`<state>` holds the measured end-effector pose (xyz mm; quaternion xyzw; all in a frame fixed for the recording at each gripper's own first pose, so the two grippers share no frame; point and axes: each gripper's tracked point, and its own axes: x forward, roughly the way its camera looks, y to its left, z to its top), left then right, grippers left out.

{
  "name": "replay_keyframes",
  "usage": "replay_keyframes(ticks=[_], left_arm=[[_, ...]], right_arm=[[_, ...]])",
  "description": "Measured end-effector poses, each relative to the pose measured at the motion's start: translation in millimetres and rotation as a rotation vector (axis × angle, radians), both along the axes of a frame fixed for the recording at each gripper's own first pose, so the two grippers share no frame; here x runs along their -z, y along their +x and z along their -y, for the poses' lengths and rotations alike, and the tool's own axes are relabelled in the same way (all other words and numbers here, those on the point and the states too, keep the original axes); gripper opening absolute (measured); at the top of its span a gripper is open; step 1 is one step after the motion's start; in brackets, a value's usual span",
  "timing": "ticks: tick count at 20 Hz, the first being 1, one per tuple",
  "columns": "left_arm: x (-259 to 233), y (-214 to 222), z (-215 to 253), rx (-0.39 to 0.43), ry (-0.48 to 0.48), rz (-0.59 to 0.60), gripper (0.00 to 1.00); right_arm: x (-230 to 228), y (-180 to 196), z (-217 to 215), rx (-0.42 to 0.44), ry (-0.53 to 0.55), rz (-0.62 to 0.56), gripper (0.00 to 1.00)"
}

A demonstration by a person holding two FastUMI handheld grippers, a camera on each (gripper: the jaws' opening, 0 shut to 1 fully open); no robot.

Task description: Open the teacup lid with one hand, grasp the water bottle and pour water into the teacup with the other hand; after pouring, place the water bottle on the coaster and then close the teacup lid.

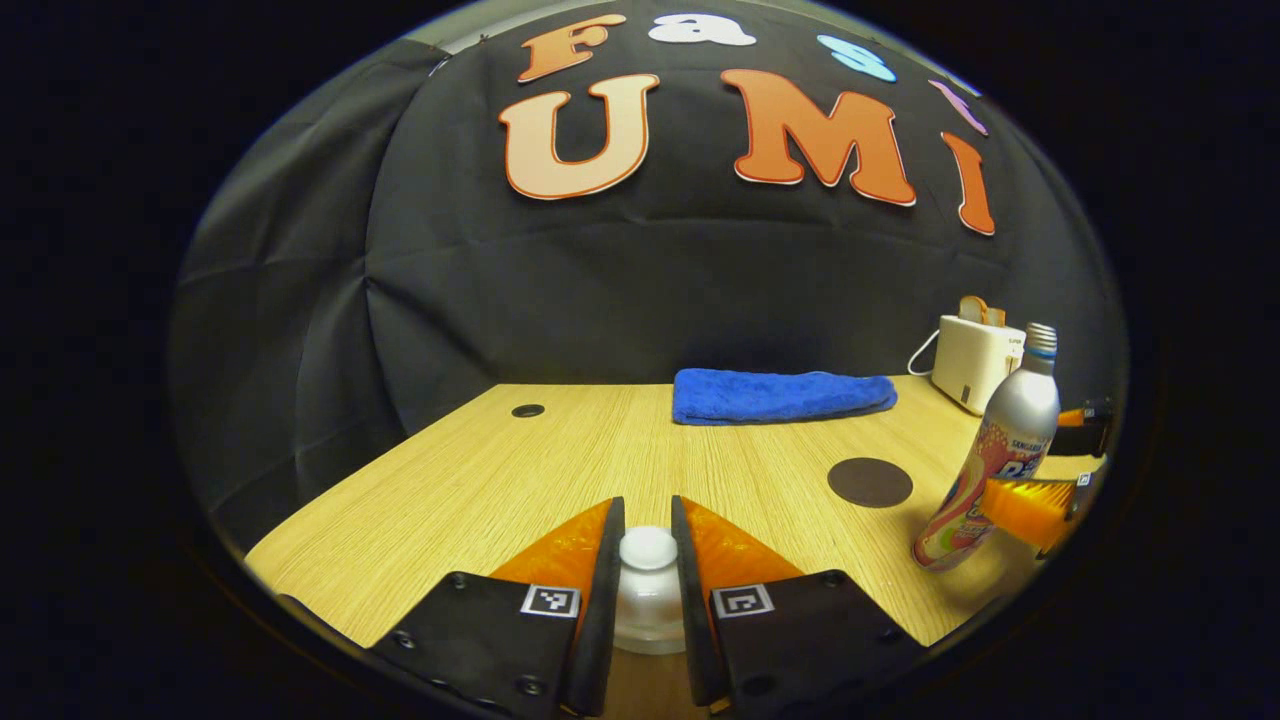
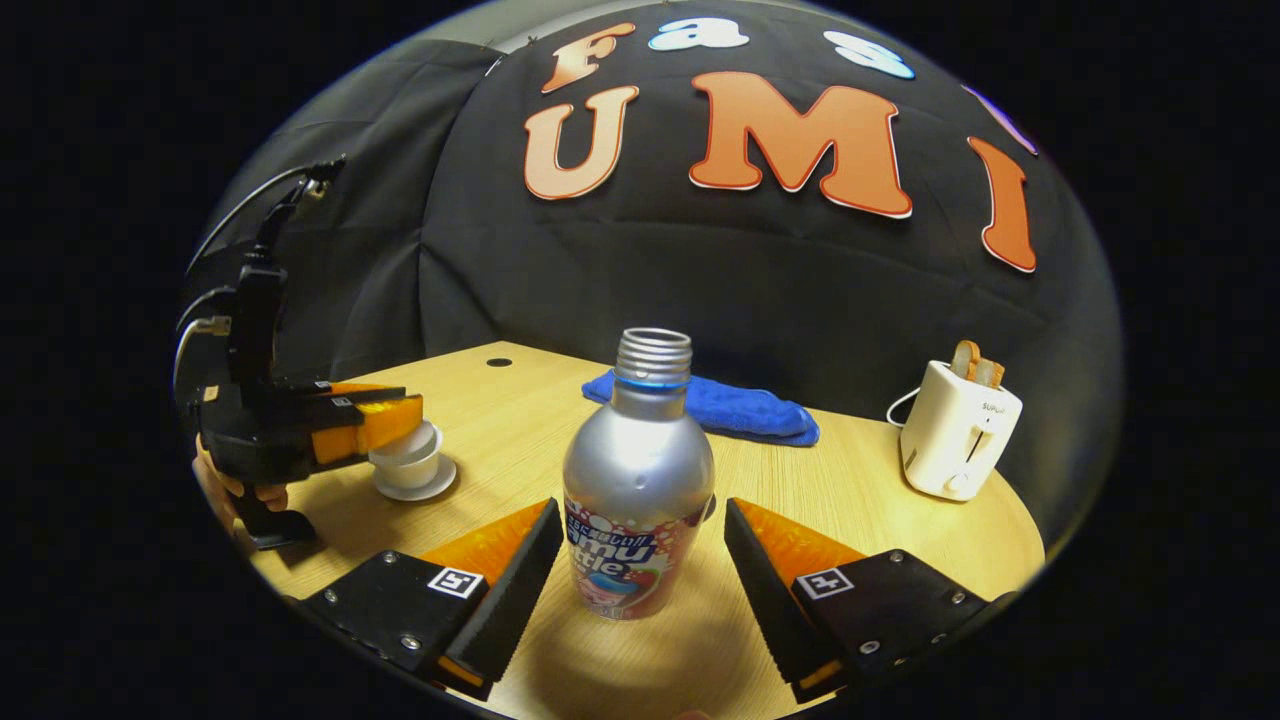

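Teacup lid is sitting at the bottom centre of the left gripper view, the left gripper pressing its fingers narrowly on the knob. Right of it on the surface, the dark coaster is lying bare. In the right gripper view, the water bottle is standing at centre between the right gripper, its fingers spread wide, not touching.
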<state>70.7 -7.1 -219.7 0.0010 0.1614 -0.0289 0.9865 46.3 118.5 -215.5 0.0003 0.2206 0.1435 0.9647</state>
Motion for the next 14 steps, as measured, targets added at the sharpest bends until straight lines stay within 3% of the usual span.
replay_keyframes(ticks=[2,4,9,10,11,13,14], left_arm=[[-3,-2,-3,-0.006,0.005,0.006,0.30],[-9,-4,-7,-0.013,0.007,0.014,0.34],[-18,-10,-28,-0.050,0.010,0.025,0.30],[-19,-11,-34,-0.057,0.009,0.025,0.34],[-19,-13,-40,-0.065,0.009,0.027,0.30],[-18,-16,-51,-0.080,0.012,0.023,0.34],[-20,-18,-56,-0.087,0.010,0.024,0.30]], right_arm=[[5,1,-1,0.009,0.003,-0.022,0.98],[8,1,-6,0.007,0.008,-0.039,0.96],[7,3,-9,0.010,-0.004,-0.076,0.82],[4,4,-9,0.009,-0.015,-0.077,0.81],[3,4,-7,0.008,-0.032,-0.073,0.81],[-5,7,-4,0.011,-0.082,-0.049,0.81],[-9,9,-1,0.012,-0.110,-0.033,0.81]])
